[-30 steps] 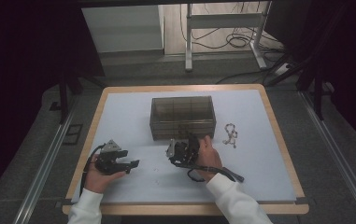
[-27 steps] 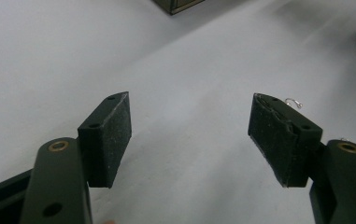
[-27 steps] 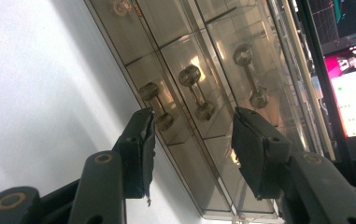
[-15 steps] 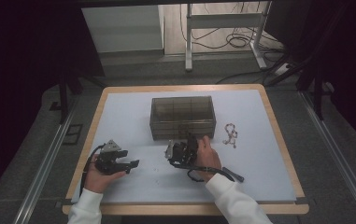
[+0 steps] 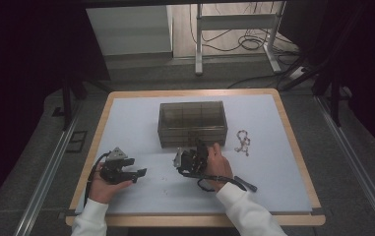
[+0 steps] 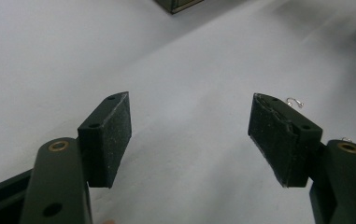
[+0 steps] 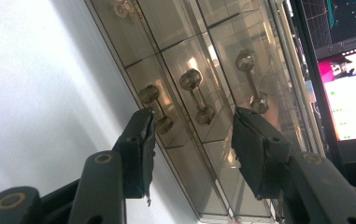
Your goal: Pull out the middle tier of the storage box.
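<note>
A smoky see-through drawer box stands mid-table on the white mat. My right gripper is held against its front. In the right gripper view my right gripper is open, and the middle drawer's barbell handle lies just beyond the gap, untouched. Two more handles flank it. My left gripper rests low at the front left, pointing right. Seen from its own camera, my left gripper is open and holds nothing. A small earring hook lies on the mat behind its right jaw.
A beaded chain lies on the mat right of the box. A dark pen-like object sits beside the right forearm. A small gold piece shows inside one drawer. The mat's wooden border rims the table.
</note>
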### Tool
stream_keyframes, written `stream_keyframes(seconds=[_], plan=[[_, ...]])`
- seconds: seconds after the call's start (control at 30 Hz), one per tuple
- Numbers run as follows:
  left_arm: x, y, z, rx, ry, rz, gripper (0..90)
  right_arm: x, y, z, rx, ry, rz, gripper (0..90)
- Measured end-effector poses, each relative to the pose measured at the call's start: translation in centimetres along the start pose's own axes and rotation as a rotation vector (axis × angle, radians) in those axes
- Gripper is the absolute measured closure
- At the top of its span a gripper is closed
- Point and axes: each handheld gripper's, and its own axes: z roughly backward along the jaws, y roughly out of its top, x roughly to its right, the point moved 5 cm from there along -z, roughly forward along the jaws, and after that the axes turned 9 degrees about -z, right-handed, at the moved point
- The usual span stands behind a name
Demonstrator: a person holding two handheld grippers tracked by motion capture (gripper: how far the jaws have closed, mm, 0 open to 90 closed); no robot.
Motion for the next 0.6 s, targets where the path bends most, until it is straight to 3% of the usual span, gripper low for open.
stream_keyframes(seconds=[0.6], plan=[[-0.13, -0.12, -0.01, -0.002, -0.001, 0.003, 30.7, -0.45, 0.38, -0.8, 0.02, -0.013, 0.029, 55.2]])
